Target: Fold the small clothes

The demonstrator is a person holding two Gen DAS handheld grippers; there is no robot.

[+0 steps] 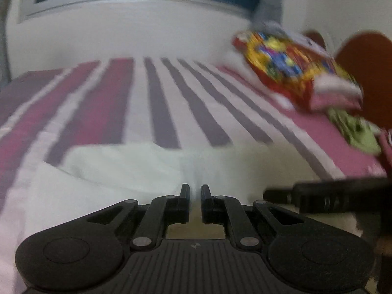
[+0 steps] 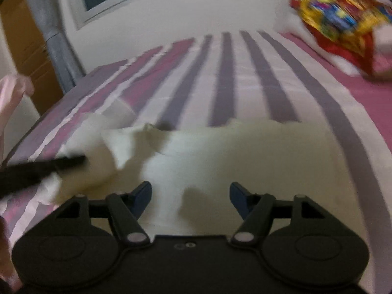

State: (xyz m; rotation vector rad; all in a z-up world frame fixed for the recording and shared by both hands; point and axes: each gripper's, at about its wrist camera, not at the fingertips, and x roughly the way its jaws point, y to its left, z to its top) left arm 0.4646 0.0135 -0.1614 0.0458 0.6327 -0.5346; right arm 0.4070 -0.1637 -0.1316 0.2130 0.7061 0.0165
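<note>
White garment spread on striped bed — left claw clenched on its fabric, right claw released above it.

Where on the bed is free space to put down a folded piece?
Free: the striped sheet between the white garment and the wall-side edge. Crowded: the far right corner, where the colourful pillow and a green item lie, and the near edge under the garment.

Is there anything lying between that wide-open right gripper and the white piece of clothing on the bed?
Nothing visible. The right gripper hangs over the white garment, jaws open, only bare cloth between and ahead of them.
</note>
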